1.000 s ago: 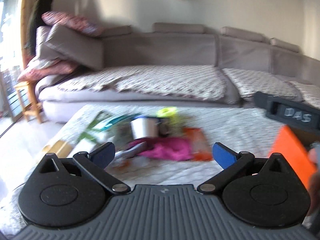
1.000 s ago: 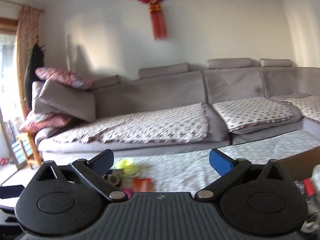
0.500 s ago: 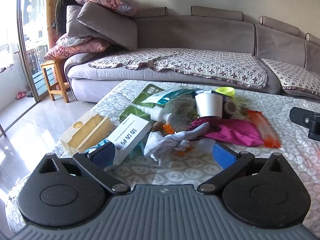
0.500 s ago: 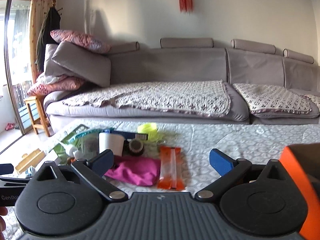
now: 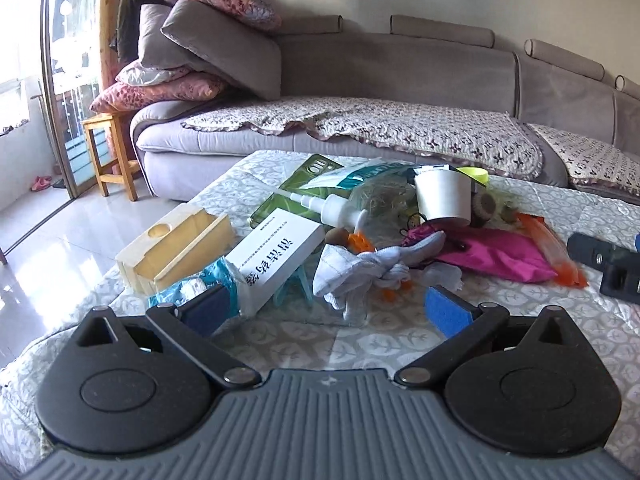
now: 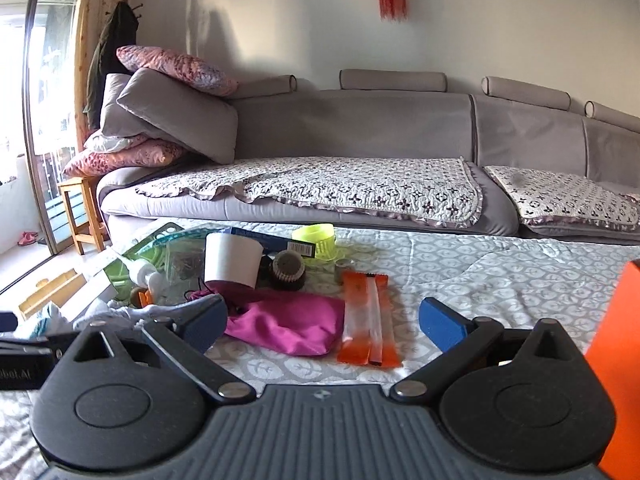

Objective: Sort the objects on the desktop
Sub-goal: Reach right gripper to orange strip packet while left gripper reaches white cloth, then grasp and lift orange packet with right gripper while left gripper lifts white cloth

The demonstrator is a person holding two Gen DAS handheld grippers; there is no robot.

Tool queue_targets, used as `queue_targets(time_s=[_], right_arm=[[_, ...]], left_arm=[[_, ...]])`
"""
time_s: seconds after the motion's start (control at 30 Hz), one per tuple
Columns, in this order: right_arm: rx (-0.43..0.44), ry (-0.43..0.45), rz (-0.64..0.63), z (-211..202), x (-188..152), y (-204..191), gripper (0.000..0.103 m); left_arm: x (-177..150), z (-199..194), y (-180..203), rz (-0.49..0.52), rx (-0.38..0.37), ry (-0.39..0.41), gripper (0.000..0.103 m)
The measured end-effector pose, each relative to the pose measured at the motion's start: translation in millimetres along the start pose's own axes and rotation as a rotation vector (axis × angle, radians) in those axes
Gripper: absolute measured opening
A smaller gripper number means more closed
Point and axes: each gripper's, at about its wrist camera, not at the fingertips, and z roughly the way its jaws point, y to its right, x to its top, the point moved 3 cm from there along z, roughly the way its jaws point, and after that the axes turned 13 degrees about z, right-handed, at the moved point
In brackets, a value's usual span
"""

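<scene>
A pile of objects lies on the patterned tablecloth [image 5: 500, 344]: a white medicine box [image 5: 276, 258], a wooden holder [image 5: 176, 246], a white spray bottle [image 5: 332, 210], a white paper cup [image 5: 442, 198], a crumpled white cloth [image 5: 360, 272], a magenta pouch [image 5: 496, 256] and an orange sachet [image 6: 368, 320]. My left gripper [image 5: 324, 312] is open and empty, just in front of the box and cloth. My right gripper [image 6: 320, 320] is open and empty, in front of the magenta pouch [image 6: 288, 324] and the sachet.
A grey sofa [image 5: 400, 80] with stacked cushions stands behind the table. A wooden stool [image 5: 108, 152] is at the left. An orange box [image 6: 616, 368] stands at the right edge of the right wrist view. A yellow-green cup [image 6: 316, 240] sits at the pile's back.
Both grippers have come down and forward toward the pile, which now looks larger and sharper. Both stayed open.
</scene>
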Motion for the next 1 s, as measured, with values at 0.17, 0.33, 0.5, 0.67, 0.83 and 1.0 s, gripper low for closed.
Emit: queue_targets(time_s=[0.17, 0.33, 0.5, 0.67, 0.83, 1.0], right_arm=[[-0.013, -0.003, -0.078, 17.2, -7.3, -0.3, 0.101], [-0.039, -0.018, -0.025, 38.1, -1.6, 16.8, 0.089], [-0.074, -0.052, 0.047, 57.4, 4.1, 37.1, 0.073], [-0.077, -0.094, 0.064, 75.3, 9.1, 40.9, 0.055], [-0.087, -0.140, 0.048, 93.3, 8.1, 38.3, 0.052], [-0.085, -0.201, 0.093, 99.9, 7.2, 48.6, 0.038]], left_arm=[[-3.7, 6.6, 7.8, 0.016, 0.035, 0.023, 0.103], [-4.6, 8.9, 8.8, 0.028, 0.061, 0.044, 0.103], [-3.8, 13.6, 7.3, 0.008, 0.083, 0.040, 0.103], [-1.9, 14.7, 11.8, 0.000, 0.091, 0.042, 0.103], [0.7, 13.0, 19.0, 0.011, 0.131, 0.073, 0.103], [2.1, 16.2, 25.1, 0.043, 0.147, 0.099, 0.103]])
